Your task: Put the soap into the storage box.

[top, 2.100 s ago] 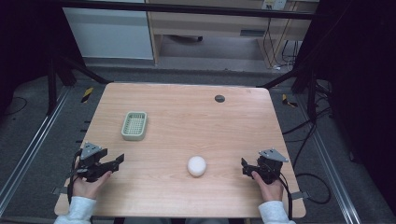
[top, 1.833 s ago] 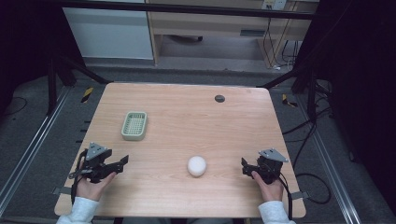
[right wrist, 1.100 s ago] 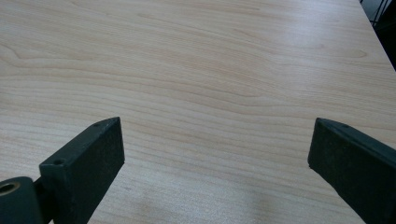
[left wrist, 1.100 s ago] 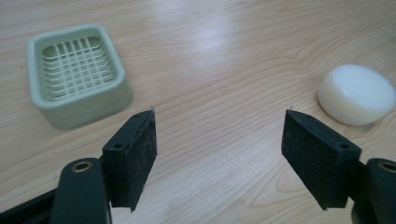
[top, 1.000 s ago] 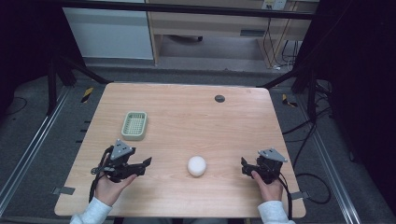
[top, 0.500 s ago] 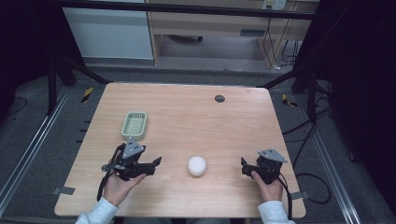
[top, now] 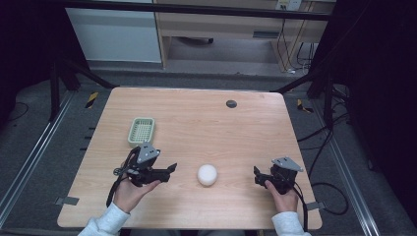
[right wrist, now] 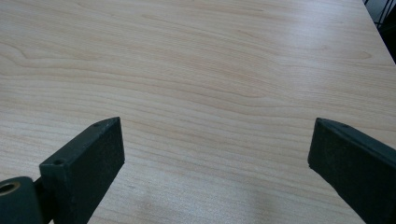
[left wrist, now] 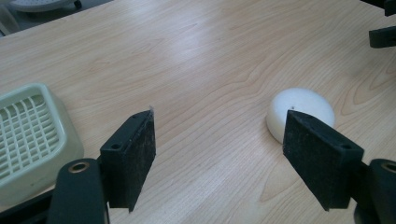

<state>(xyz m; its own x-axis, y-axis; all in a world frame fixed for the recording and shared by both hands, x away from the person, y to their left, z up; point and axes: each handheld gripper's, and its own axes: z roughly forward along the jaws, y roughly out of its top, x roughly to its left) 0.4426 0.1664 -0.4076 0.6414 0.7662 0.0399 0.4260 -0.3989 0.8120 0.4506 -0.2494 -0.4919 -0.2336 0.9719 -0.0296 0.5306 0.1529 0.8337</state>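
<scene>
A white round object (top: 207, 174) lies on the wooden table (top: 196, 123) near its front middle. My left gripper (top: 169, 170) hovers just left of it, open, jaws pointing toward it. In the left gripper view the white object (left wrist: 299, 109) sits ahead, partly behind the right-hand jaw, and the left gripper (left wrist: 224, 158) holds nothing. A pale green slotted tray (top: 141, 131) rests behind the left hand; the tray (left wrist: 28, 135) appears at the left edge of the left gripper view. My right gripper (top: 256, 176) rests open near the front right, empty, with bare wood between its jaws (right wrist: 215, 158).
A small dark round disc (top: 230, 103) is set in the table toward the back right. Cables (top: 319, 147) run along the floor right of the table. Metal rails flank both sides, and cabinets stand behind.
My left gripper has travelled from the front left corner rightward toward the white object, ending close beside it. The right gripper and the white object have stayed put.
</scene>
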